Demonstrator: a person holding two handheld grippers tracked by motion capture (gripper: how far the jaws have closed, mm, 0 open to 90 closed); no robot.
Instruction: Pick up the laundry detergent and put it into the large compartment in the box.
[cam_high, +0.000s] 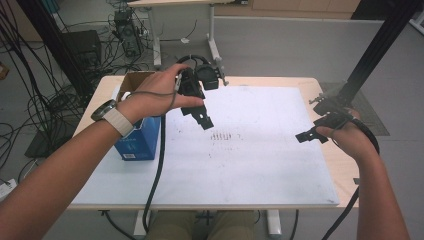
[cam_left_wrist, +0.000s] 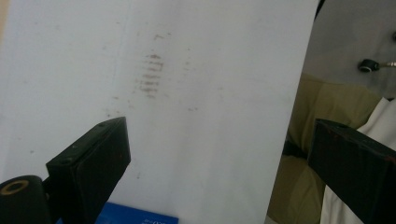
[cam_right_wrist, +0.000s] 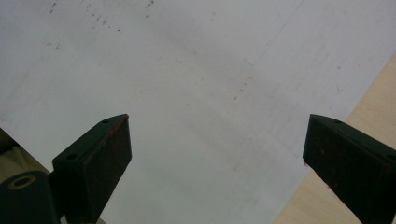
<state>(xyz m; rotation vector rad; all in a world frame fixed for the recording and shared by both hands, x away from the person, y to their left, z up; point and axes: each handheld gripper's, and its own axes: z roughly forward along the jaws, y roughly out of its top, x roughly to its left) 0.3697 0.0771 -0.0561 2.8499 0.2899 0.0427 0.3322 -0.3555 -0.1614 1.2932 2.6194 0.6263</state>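
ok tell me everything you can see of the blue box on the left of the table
The blue box is a small carton, cardboard by the look of it, with pale print on its blue side and a brown flap open at the far end. It stands at the left edge of the white sheet that covers the table. The person's left forearm crosses above it and hides part of its top. The left tool hangs open just to its right, apart from it. A blue corner also shows in the left gripper view.

My rig, itemised: left tool (cam_high: 197, 107), black housing, flat black jaws with reddish scuffs on the pads, thick black cable trailing; right tool (cam_high: 320, 127), likewise black. Wristwatch (cam_high: 107, 111) on a pale band (left wrist). Khaki trousers (cam_high: 220, 225).
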